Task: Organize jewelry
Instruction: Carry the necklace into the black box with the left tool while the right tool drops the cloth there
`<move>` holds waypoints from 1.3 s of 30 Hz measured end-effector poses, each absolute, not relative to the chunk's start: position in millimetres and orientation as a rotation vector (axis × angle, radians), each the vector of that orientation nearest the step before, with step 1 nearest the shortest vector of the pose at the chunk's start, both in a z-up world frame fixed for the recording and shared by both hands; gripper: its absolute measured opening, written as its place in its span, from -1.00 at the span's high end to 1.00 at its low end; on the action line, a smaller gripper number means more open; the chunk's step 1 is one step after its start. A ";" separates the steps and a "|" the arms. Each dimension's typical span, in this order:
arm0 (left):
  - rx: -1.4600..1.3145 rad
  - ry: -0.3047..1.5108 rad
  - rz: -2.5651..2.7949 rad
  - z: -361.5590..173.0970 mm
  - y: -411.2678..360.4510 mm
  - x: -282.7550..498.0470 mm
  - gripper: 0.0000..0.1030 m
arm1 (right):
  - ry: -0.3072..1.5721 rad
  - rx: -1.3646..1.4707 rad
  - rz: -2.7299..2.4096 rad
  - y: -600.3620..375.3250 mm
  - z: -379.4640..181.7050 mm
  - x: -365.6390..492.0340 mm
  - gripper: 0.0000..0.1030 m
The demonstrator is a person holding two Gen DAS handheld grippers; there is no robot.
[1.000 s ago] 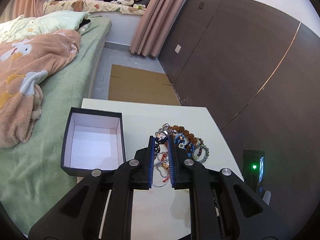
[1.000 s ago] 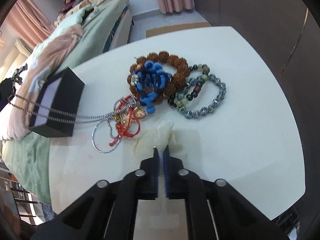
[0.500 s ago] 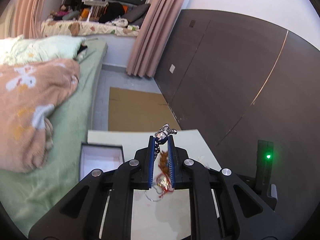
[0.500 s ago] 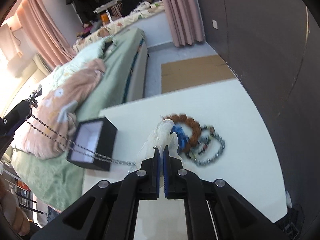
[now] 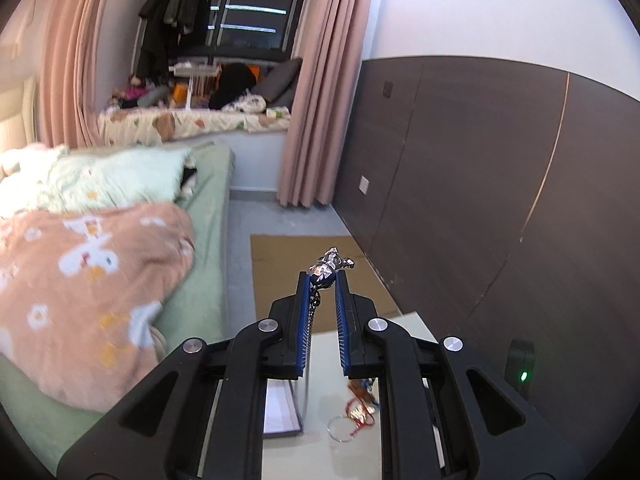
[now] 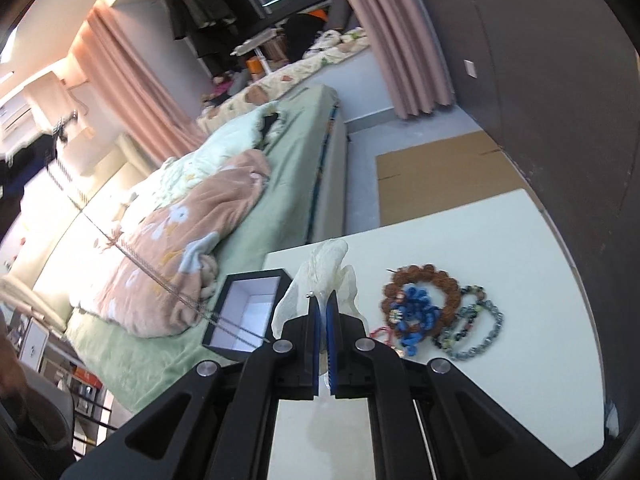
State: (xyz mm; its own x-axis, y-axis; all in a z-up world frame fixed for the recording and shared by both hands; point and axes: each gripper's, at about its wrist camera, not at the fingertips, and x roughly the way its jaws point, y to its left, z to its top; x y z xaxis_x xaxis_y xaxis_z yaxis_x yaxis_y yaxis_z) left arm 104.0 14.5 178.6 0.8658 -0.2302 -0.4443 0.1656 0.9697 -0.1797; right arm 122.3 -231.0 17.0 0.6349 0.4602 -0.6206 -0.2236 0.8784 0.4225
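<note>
My left gripper (image 5: 322,280) is shut on a silver necklace, with its pendant (image 5: 331,266) sticking out past the fingertips. Its chain (image 6: 160,280) hangs down taut toward the open black box (image 6: 248,312) with a white inside. My right gripper (image 6: 322,300) is shut on a thin translucent plastic bag (image 6: 326,268), held above the white table (image 6: 520,260). On the table lie a brown bead bracelet (image 6: 424,280), a blue knotted piece (image 6: 416,312) and grey-green bead bracelets (image 6: 476,332). A red string with a gold charm and ring (image 5: 358,416) lies by the box (image 5: 280,412).
A bed (image 5: 204,280) with a green sheet and a pink blanket (image 5: 80,288) runs along the table's left. Dark wall panels (image 5: 500,184) stand on the right. Cardboard (image 5: 296,276) lies on the floor beyond. A black device with a green light (image 5: 522,376) sits at the right.
Both grippers have risen. The left one lifted the necklace, so the chain now hangs down to the table. The right one raised the plastic bag off the table and tilted up.
</note>
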 end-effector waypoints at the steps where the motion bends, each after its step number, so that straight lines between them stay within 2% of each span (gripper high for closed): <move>1: -0.130 0.471 -0.201 186.1 15.5 102.8 0.74 | 0.790 0.323 0.411 -228.8 16.8 122.2 0.94; 12: -0.070 0.396 -0.140 244.2 23.0 97.5 0.74 | 0.794 0.321 0.535 -187.7 13.9 130.0 0.94; 21: -0.073 0.402 -0.099 245.5 43.1 110.4 0.74 | 0.832 0.309 0.615 -144.9 -0.6 149.6 0.92; 24: -0.078 0.408 -0.089 243.3 49.8 115.8 0.74 | 0.864 0.322 0.643 -132.1 -10.4 159.6 0.84; 25: -0.080 0.410 -0.088 242.2 50.7 117.6 0.74 | 0.897 0.334 0.658 -128.3 -16.7 165.0 0.75; 27: -0.086 0.414 -0.088 239.5 53.2 122.3 0.74 | 0.924 0.360 0.660 -127.5 -23.6 170.6 0.12; 28: -0.087 0.416 -0.088 238.0 53.5 123.5 0.74 | 0.916 0.363 0.645 -129.4 -24.0 170.4 -0.27; 39: -0.102 0.466 -0.122 209.9 43.0 140.1 0.74 | 0.932 0.393 0.461 -188.8 -19.9 171.9 -0.29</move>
State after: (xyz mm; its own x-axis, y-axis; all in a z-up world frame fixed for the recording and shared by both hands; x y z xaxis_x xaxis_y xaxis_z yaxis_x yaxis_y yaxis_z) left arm 140.1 43.0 209.9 0.8861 -0.1408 -0.4416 0.0941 0.9876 -0.1260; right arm 171.9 -188.8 -19.9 0.5131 0.5367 -0.6698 -0.2064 0.8346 0.5106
